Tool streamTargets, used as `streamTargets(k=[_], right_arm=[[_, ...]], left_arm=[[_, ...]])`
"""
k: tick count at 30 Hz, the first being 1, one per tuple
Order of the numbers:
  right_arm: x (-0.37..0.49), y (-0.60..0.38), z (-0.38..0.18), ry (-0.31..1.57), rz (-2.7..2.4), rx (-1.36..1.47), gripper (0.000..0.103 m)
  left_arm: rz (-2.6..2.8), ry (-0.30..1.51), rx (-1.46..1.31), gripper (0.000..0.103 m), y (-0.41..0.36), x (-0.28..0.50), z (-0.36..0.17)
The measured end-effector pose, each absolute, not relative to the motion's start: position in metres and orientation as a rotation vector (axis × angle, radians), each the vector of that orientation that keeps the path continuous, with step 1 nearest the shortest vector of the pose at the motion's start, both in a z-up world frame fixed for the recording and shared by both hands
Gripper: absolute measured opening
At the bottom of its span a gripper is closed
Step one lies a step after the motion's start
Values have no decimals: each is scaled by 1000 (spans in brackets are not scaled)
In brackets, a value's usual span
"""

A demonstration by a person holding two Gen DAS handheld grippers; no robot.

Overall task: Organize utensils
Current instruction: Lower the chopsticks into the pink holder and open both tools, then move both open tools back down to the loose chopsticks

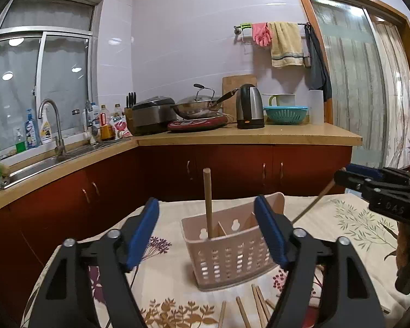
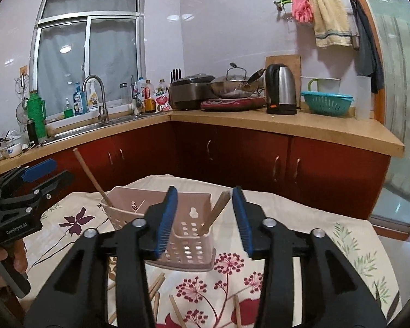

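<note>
A pink slotted utensil holder (image 1: pixel 232 254) stands on the floral tablecloth. One wooden chopstick (image 1: pixel 207 202) stands in its left compartment. In the right wrist view the holder (image 2: pixel 188 235) holds that chopstick (image 2: pixel 91 177) on the left and a second chopstick (image 2: pixel 216 211) in its right compartment. Several loose chopsticks (image 1: pixel 257 306) lie on the cloth in front of it; they also show in the right wrist view (image 2: pixel 155 287). My left gripper (image 1: pixel 207 235) is open and empty just before the holder. My right gripper (image 2: pixel 205 218) is open and empty above it.
The table's floral cloth (image 2: pixel 328 246) ends close behind the holder. Red cabinets (image 1: pixel 232 169) and a wooden counter (image 1: pixel 246 136) with kettle (image 1: pixel 250 106), wok and teal colander stand beyond. A sink (image 1: pixel 41 161) is at left. The right gripper's body (image 1: pixel 382 191) shows at right.
</note>
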State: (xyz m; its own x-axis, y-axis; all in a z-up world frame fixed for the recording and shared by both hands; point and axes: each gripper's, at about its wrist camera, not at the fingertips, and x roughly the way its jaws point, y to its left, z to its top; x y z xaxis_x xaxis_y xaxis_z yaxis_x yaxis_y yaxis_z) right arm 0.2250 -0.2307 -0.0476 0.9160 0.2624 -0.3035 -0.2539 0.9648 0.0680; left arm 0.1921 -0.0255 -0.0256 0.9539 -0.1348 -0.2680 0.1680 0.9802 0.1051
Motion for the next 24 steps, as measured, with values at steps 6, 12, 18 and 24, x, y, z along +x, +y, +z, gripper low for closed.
streamTargets(k=[6,12,18,24], right_arm=[[189,-244,-52,316,246,21,42],[143,-252,-84,335,239,-5,42],[106,-268,-141,450,230,-2,40],[82,-290,-186,544,194,14,34]], left_arm=[[-133,280,113,77,-21,163,-33],[-123,326,93,77,-21,134,-58],[-111,411,68,77,-21,109,-93],[-99,482,80,77,-24,92,-123]])
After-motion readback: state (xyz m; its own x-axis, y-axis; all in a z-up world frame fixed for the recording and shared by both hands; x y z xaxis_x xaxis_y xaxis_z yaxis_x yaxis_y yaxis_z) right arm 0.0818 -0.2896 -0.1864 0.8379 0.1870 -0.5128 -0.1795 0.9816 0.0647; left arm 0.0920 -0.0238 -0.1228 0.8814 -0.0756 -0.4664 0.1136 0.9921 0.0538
